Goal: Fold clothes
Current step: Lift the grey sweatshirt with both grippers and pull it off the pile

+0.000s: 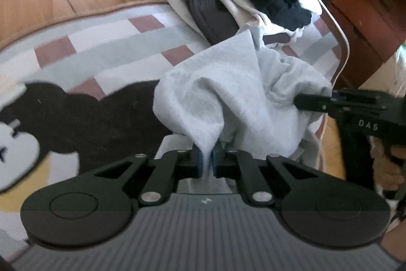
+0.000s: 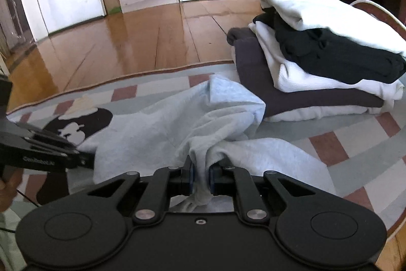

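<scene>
The grey garment (image 1: pixel 228 98) bunches between both hand-held grippers' jaws.

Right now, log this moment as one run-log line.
task: fold clothes | left gripper: shut on light grey sweatshirt | right gripper: shut on it | folded clothes stack: behind, on rug

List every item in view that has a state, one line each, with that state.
Left gripper: shut on a pinch of the light grey garment.
Right gripper: shut on another bunched part of it.
Light grey garment: unfolded, crumpled, held at two points, partly lying on the rug.
Stack of clothes: folded, piled on the rug, untouched.
Rug: lying flat on the wooden floor.
</scene>
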